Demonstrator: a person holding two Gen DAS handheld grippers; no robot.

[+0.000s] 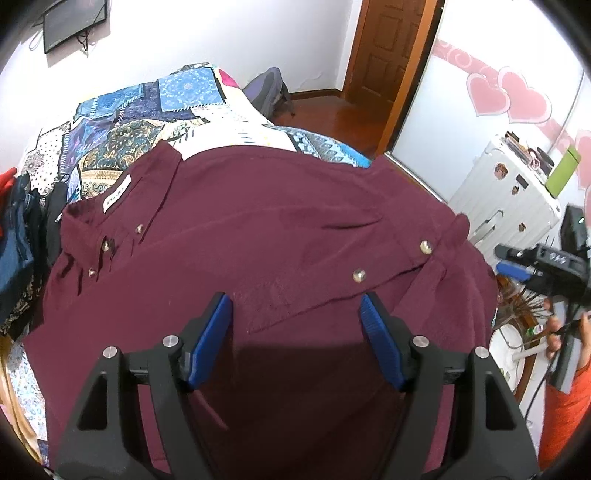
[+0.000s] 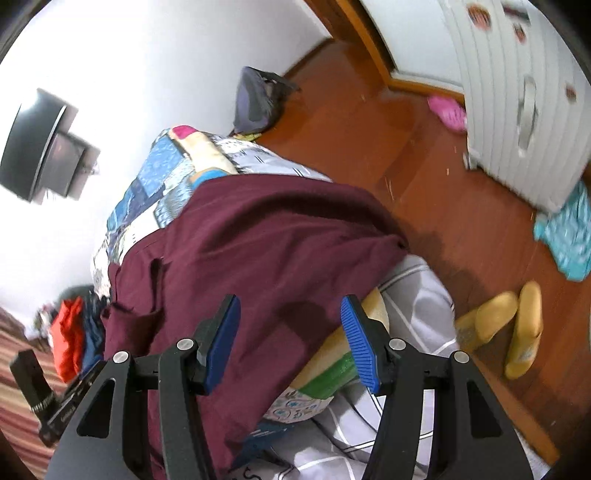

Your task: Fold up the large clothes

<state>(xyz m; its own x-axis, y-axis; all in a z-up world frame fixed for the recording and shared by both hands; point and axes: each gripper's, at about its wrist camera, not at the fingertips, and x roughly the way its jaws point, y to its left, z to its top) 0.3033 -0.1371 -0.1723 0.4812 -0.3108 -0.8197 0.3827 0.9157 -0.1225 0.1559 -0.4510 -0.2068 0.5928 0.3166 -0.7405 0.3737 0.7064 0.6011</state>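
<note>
Maroon shirt (image 1: pixel 258 240) spread flat across a patchwork quilt (image 1: pixel 147 110) on the bed, long axis running left to right in the left wrist view, collar with a white label (image 1: pixel 116 193) pointing left, cuffed sleeve with two snap buttons (image 1: pixel 425 246) folded across the right end.

Nearest in the left wrist view: left gripper (image 1: pixel 295 332) poised over the near edge of the shirt, blue pads (image 1: pixel 210 339) spread wide, nothing between them, contact with the cloth not clear. Off to the right, right gripper (image 1: pixel 517 262) also held apart from the shirt, gripped by a hand (image 1: pixel 554 328).

Nearest in the right wrist view: right gripper (image 2: pixel 290 339) with jaws wide apart, gripping nothing, hovering over the shirt's (image 2: pixel 258 251) edge where it drapes toward a grey checked sheet (image 2: pixel 417 295). Beside the bed, yellow slippers (image 2: pixel 506 325) on the wooden floor (image 2: pixel 369 129).

Farther back: pile of red and blue clothes (image 2: pixel 74 332) at the left, white suitcase (image 1: pixel 506 195) with a green bottle (image 1: pixel 561 173) on top, grey backpack (image 1: pixel 266 92) against the wall, wooden door (image 1: pixel 384 51), wall-mounted screen (image 1: pixel 70 22).
</note>
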